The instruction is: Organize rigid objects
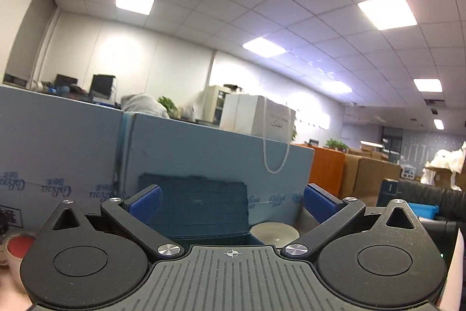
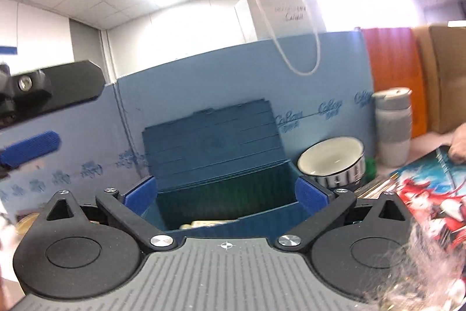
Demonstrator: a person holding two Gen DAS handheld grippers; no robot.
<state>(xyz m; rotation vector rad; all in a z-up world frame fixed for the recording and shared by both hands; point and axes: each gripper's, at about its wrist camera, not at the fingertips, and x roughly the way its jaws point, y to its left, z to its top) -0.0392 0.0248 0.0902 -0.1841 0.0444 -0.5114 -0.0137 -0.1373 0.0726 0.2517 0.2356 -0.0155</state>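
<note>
The open dark teal plastic storage box (image 2: pixel 221 165) is sitting directly ahead of the right gripper (image 2: pixel 225 193), whose blue fingers (image 2: pixel 308 193) are standing spread wide around nothing. The left gripper (image 1: pixel 233 201) is likewise gaping empty before the box. Writing on the pale blue foam partition (image 2: pixel 204 77) behind the box is unreadable.

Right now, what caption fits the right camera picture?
Open right gripper facing the open blue box, bowl beside it.

Before you, the storage box (image 2: pixel 215 142) is dark teal; the partition (image 2: pixel 204 77) behind it pale blue with darker blue script; right of it, a cream bowl (image 2: pixel 332 159) — striped black and white outside; the tumbler (image 2: pixel 393 124) grey and white.
</note>
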